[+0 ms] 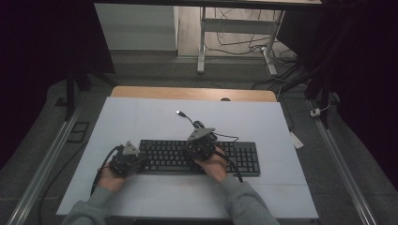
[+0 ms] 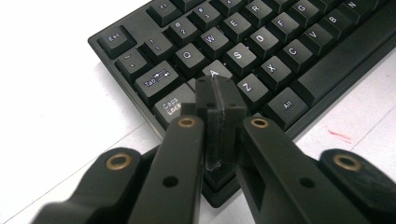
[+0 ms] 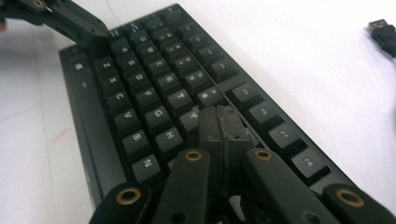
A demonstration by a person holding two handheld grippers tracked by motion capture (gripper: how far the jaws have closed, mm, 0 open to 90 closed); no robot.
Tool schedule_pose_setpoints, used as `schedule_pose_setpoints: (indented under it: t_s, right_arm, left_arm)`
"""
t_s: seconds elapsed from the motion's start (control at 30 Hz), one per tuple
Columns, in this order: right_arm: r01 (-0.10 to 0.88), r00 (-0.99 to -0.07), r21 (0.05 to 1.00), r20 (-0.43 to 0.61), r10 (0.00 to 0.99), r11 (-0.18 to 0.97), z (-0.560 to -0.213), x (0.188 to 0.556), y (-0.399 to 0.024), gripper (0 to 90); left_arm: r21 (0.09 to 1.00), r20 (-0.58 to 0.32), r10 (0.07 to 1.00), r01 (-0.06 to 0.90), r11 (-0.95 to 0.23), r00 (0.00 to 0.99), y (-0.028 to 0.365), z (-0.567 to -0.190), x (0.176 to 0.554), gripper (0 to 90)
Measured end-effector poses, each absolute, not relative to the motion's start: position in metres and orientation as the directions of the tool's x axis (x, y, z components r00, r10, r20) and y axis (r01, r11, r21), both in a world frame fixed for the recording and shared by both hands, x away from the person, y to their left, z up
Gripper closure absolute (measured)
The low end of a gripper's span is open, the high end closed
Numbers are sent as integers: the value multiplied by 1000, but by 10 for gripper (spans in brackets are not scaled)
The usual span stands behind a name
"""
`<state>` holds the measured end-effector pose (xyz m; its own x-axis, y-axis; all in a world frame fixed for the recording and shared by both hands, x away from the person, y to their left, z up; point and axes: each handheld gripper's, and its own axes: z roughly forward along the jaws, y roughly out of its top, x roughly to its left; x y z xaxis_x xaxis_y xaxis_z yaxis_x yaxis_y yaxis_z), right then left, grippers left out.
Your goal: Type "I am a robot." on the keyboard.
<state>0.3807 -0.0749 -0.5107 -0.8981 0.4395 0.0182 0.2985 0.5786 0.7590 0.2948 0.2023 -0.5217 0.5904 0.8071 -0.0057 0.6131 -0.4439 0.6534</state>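
Observation:
A black keyboard [image 1: 202, 157] lies across the white table mat [image 1: 141, 117]. My left gripper [image 1: 139, 161] is at the keyboard's left end. In the left gripper view its jaws are shut with nothing between them, and the left gripper's tip [image 2: 215, 91] rests by the A key [image 2: 213, 73]. My right gripper [image 1: 199, 149] hangs over the middle of the keyboard. In the right gripper view its jaws are shut and empty, with the right gripper's tip [image 3: 222, 122] over the keys [image 3: 168, 135] near Y and H. The left gripper [image 3: 98, 32] also shows there at the far end.
The keyboard's cable [image 1: 220, 136] runs back to a loose USB plug [image 1: 179, 113], also seen in the right gripper view [image 3: 383, 30]. The wooden table edge [image 1: 192, 93] lies beyond the mat. Desk legs and cables [image 1: 244, 42] stand on the floor behind.

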Motion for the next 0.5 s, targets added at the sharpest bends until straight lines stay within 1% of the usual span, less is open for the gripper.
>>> schedule_pose_setpoints:
  t_s: [0.27,0.5]
  right_arm:
    - [322,-885,741,13,466,589,-513,383,-79,900]
    - [313,-886,733,-4,464,604,-516,383,-78,900]
  left_arm:
    - [647,-3,806,615,-450,592,201,-524,295,887]
    - [647,-5,806,617,-448,591,201,-524,295,888]
